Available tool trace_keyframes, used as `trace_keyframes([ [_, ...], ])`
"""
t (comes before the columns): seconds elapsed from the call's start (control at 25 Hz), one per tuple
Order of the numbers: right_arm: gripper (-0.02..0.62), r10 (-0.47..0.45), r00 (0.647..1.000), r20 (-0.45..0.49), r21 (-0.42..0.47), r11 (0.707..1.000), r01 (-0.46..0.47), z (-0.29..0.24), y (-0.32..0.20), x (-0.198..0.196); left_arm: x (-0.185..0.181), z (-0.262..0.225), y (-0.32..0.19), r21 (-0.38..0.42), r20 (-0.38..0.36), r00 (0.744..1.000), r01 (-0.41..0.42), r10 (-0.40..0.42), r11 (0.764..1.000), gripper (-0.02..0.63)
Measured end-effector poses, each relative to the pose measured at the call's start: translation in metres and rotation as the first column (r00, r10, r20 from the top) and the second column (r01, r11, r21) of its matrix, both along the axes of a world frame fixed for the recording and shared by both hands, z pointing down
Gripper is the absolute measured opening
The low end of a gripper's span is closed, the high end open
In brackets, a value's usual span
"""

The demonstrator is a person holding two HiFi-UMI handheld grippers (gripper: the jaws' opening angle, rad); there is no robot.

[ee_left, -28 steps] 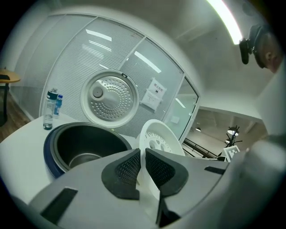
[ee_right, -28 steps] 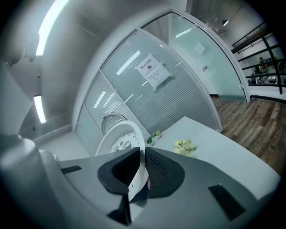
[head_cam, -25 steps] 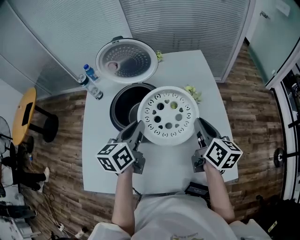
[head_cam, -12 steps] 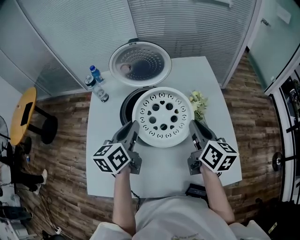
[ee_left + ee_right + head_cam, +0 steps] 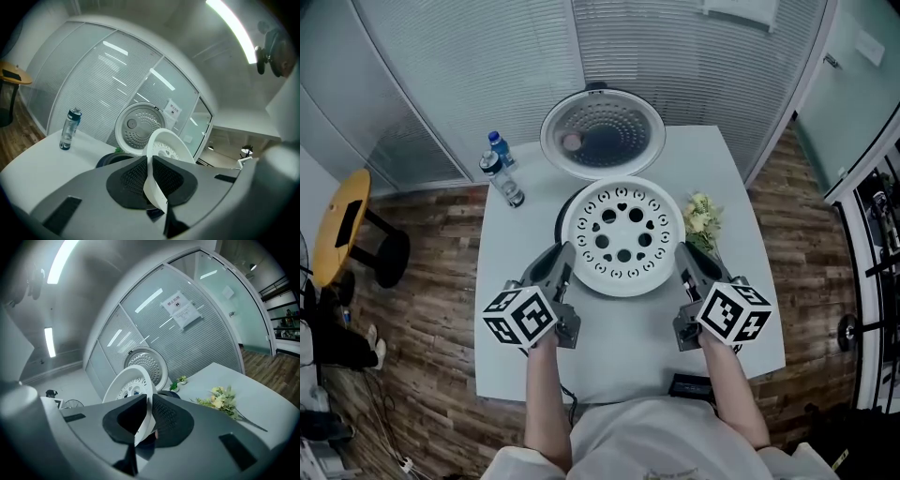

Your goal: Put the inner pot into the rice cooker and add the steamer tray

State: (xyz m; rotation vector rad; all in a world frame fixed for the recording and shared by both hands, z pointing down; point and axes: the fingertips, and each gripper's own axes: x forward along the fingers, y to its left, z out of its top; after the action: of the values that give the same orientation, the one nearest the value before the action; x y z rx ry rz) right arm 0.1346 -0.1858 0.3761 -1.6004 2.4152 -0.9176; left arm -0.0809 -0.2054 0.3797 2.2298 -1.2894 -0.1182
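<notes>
Forearms first: your left forearm and right forearm run side by side from the desk's near edge toward its middle, each gripper pointing away from you and angled slightly inward. Your left gripper is clamped on the near-left rim of the steamer tray, and your right gripper is clamped on its near-right rim; in each gripper view the thin white rim sits pinched between the dark pads. You hold the tray roughly level at the desk's centre, directly over the rice cooker, hiding most of its opening; whether the tray touches the cooker cannot be told. The cooker's lid stands open at the far edge. A bottle sits near the far left corner, and flowers lie by the right edge, just beside the tray. Bare desk lies between your grippers. The tray is white and round, with rings of round holes and small cut-outs.
</notes>
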Motion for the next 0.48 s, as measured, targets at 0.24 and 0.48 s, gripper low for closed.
trace_keyframes([
  [0.24,0.049,-0.01,1.0,-0.006,0.001,1.0,0.01,0.0,-0.013,-0.021,-0.021,-0.001,-0.01,0.016,-0.015,1.0,0.019,-0.019,1.0,0.037],
  [0.48,0.049,-0.009,1.0,-0.014,-0.004,1.0,0.009,0.003,-0.019,-0.028,-0.028,0.004,-0.012,0.013,-0.029,0.999,0.025,-0.025,1.0,0.037],
])
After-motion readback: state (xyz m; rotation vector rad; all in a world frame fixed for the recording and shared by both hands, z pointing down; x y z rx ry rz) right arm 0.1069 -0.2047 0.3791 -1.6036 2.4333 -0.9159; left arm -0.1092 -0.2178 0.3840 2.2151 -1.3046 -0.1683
